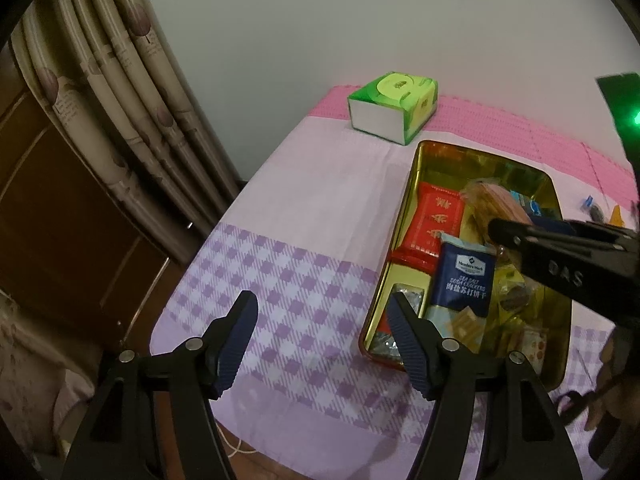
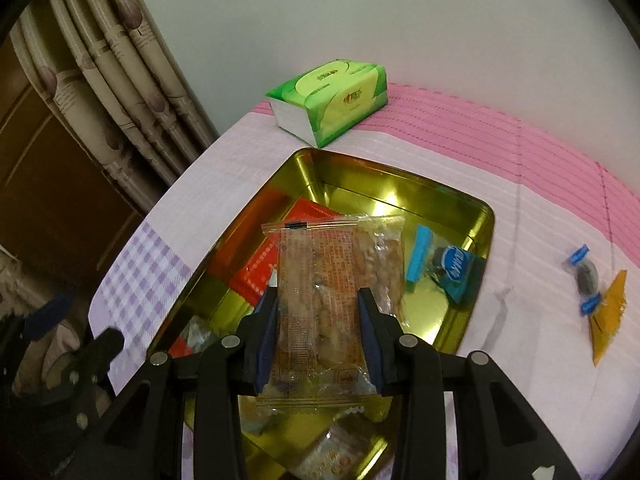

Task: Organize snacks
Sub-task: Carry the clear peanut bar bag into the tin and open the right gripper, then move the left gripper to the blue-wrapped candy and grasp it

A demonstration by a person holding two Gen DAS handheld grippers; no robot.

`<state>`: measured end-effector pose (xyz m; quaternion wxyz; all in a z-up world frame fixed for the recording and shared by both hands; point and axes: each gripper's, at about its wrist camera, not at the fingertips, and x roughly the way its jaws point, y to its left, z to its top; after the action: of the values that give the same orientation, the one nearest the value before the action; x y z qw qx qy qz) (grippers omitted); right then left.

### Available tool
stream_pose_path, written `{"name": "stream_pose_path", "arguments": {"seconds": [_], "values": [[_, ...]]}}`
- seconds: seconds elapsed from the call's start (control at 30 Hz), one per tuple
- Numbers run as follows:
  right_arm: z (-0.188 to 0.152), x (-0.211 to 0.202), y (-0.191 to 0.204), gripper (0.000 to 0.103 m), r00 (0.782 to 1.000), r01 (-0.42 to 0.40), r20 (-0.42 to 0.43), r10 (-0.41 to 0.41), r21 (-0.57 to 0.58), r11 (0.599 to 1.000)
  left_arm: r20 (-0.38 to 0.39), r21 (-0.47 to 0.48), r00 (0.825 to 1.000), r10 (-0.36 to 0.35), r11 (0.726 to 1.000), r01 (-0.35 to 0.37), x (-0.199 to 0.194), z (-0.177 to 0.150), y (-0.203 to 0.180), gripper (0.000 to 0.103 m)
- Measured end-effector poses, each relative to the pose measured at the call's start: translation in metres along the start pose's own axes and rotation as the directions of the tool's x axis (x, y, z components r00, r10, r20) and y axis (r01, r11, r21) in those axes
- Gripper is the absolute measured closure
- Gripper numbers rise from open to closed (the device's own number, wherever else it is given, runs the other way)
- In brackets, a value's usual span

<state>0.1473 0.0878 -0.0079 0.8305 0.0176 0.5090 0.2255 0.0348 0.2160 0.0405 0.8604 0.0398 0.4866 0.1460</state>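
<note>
Looking from the left wrist, the left gripper (image 1: 322, 340) stood released and empty beside the tin (image 1: 416, 160), which already held a red pack (image 1: 432, 220) and crackers (image 1: 464, 280). From the right wrist, the right gripper (image 2: 319, 320) clenched a clear wafer pack (image 2: 320, 280) over the tin (image 2: 400, 196). Filling was underway; next it likely needed lowering and letting go, while candies (image 2: 588, 276) waited on the cloth (image 2: 520, 240).

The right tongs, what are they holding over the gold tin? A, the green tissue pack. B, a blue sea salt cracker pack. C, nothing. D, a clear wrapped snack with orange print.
D: the right tongs pinch a clear-wrapped snack with orange print above the gold tin; the blue cracker pack lies in the tin.
</note>
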Motion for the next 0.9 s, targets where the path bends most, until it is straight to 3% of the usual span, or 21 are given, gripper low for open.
{"name": "stream_pose_path", "arguments": {"seconds": [0.6, 0.9], "values": [[0.021, 0.031, 0.004, 0.068, 0.999, 0.008, -0.031, -0.007, 0.015, 1.000, -0.042, 0.006, 0.999, -0.001, 1.000, 0.001, 0.011, 0.000, 0.000, 0.033], [0.024, 0.030, 0.004, 0.065, 1.000, -0.021, -0.001, 0.021, 0.034, 0.999, -0.050, 0.006, 0.999, 0.001, 1.000, -0.001, 0.012, 0.001, 0.001, 0.032]]}}
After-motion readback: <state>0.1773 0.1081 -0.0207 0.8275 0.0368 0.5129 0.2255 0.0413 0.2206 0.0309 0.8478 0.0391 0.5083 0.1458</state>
